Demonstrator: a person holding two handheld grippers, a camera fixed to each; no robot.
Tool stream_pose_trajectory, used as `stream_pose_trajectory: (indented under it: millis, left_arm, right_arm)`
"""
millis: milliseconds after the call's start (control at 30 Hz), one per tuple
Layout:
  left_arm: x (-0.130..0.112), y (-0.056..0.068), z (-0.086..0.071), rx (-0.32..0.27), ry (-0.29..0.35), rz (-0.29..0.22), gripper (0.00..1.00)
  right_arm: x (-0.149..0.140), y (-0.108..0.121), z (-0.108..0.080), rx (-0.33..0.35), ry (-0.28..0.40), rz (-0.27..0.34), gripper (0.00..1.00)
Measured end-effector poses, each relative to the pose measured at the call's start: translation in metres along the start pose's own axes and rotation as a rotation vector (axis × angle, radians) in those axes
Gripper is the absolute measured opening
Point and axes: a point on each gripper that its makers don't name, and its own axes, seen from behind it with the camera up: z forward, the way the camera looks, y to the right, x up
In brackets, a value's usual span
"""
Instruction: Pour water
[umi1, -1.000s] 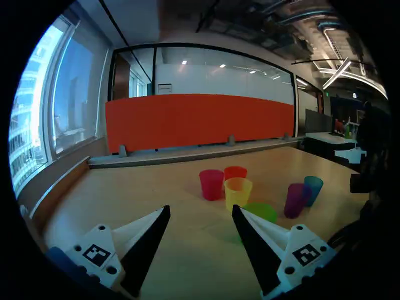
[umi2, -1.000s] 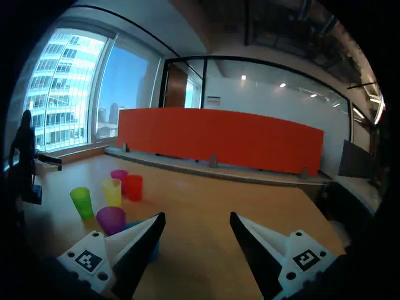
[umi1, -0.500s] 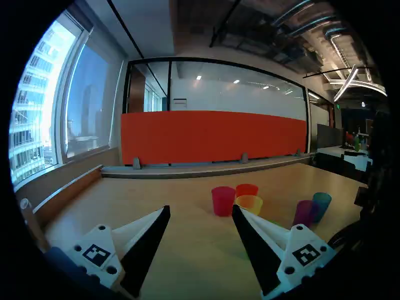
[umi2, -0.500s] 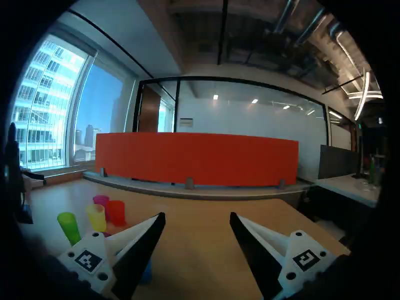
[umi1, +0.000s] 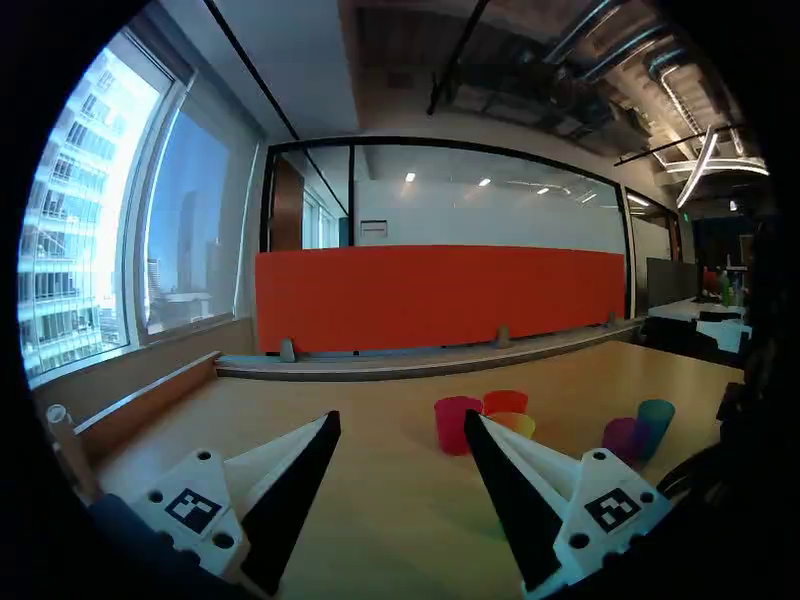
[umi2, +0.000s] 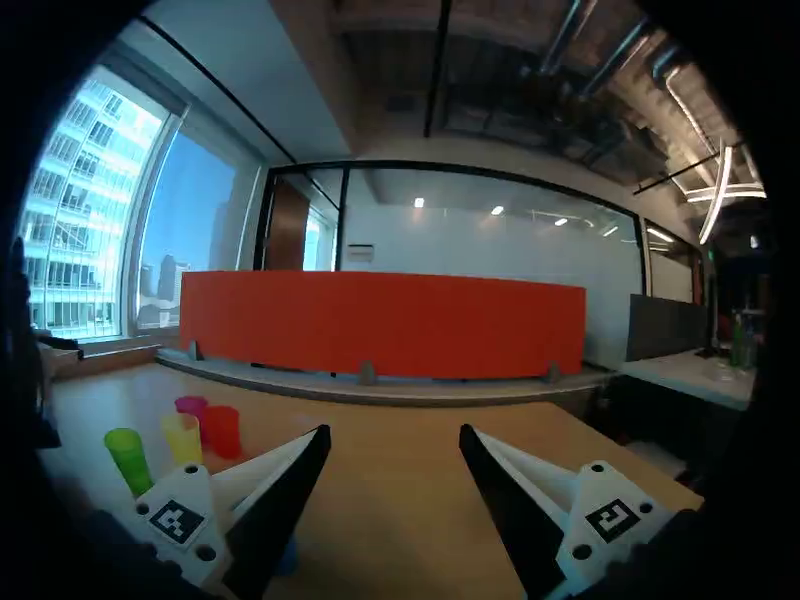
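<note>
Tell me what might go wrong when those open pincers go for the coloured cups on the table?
1. The pink cup, red cup and yellow cup stand bunched together; the left gripper, open wide, could knock a neighbour while closing on one.
2. The right gripper is also open and empty, with a blue cup half hidden behind its finger, easy to bump unseen.
3. Any spill would land on the bare wooden table.
</note>
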Motion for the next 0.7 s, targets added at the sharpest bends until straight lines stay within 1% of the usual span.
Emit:
stream_pose_trajectory:
  millis: [100,267,567,700]
  left_arm:
    - [0.004,-0.001,0.001,0.011,0.021,-0.004,0.92]
    - [0.010,-0.002,0.000,0.028,0.055,0.010,0.92]
    - [0.006,-0.011,0.002,0.087,0.064,0.056,0.92]
    - [0.000,-0.011,0.003,0.105,0.069,0.065,0.92]
  right_arm:
    - [0.000,-0.002,0.000,0.007,0.003,-0.003,1.00]
    - [0.000,0.002,0.000,-0.004,0.004,0.018,1.00]
    - [0.000,0.007,-0.004,-0.015,0.010,0.042,1.00]
    - [-0.004,0.005,-0.006,-0.009,-0.004,0.049,1.00]
